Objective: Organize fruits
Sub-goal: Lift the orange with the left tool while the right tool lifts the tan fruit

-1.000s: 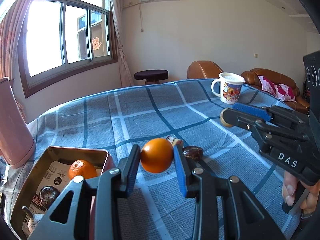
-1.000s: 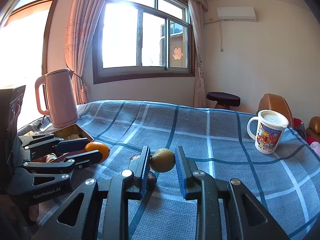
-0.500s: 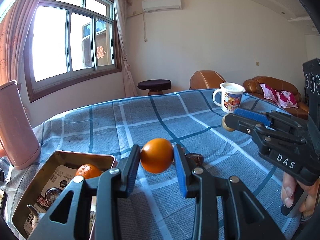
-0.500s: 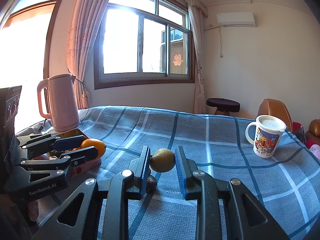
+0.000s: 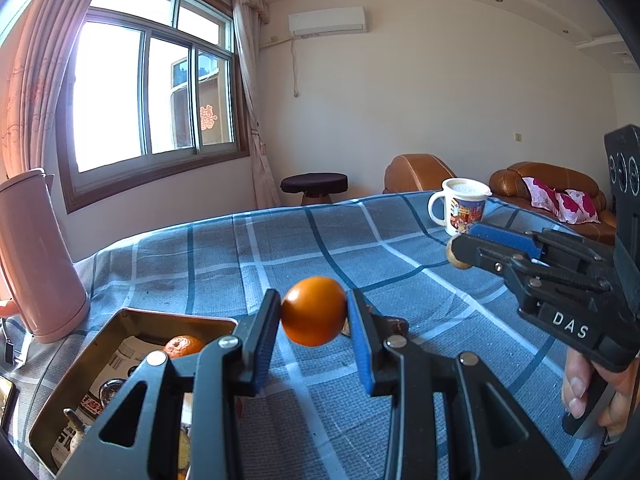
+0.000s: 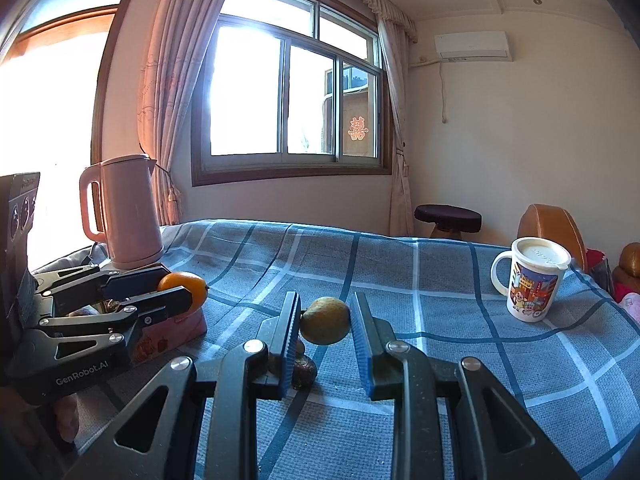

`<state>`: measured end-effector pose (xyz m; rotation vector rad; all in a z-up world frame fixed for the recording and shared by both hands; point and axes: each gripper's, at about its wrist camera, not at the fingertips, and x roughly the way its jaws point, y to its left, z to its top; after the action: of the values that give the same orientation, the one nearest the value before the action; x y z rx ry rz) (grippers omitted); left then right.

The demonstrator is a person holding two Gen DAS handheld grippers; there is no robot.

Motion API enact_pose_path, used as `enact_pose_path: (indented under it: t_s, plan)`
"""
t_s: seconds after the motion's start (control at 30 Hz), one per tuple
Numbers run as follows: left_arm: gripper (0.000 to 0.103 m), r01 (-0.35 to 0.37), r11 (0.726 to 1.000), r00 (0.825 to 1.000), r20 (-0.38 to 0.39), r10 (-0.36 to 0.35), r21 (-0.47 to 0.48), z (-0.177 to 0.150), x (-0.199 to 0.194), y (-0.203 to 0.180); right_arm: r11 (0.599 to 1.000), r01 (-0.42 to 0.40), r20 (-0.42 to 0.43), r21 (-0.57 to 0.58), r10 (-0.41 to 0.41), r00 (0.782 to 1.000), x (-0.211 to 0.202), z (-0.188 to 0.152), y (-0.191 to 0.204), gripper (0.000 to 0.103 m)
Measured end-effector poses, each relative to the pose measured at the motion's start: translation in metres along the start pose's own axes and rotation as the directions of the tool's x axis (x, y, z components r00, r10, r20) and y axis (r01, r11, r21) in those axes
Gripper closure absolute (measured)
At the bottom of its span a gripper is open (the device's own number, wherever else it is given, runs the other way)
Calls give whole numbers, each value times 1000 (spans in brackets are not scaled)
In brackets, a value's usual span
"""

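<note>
My left gripper (image 5: 314,320) is shut on a smooth orange (image 5: 314,311), held in the air above the blue checked tablecloth, just right of an open metal tin (image 5: 76,376). Inside the tin lie a second orange (image 5: 184,345) and some printed paper. My right gripper (image 6: 325,328) is shut on a small yellow-brown fruit (image 6: 325,320); in the left wrist view that fruit (image 5: 454,256) shows at its fingertips. In the right wrist view the left gripper (image 6: 182,294) holds the orange (image 6: 188,286) over the tin's pink side. Dark brown fruits (image 6: 300,368) lie on the cloth below.
A pink kettle (image 6: 128,216) stands at the table's left, behind the tin. A white printed mug (image 6: 530,280) with a lid sits at the far right of the table. A dark stool (image 6: 448,218) and brown leather seats (image 5: 548,184) stand beyond the table. A hand (image 5: 592,392) grips the right tool.
Both grippers have tipped upward a little, so more of the wall and ceiling shows. Each keeps its fruit, and the tin now sits lower in the left wrist view.
</note>
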<state>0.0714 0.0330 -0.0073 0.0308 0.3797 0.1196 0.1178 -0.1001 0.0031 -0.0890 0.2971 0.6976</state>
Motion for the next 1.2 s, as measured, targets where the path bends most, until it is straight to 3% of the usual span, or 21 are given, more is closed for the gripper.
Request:
enact_pose_path:
  t_s: [1.2]
  plan:
    - [67,9,999,1000,9,-9,-39,-3,-13,10,997,-60,-17,-57,59,998,4,1,32,76]
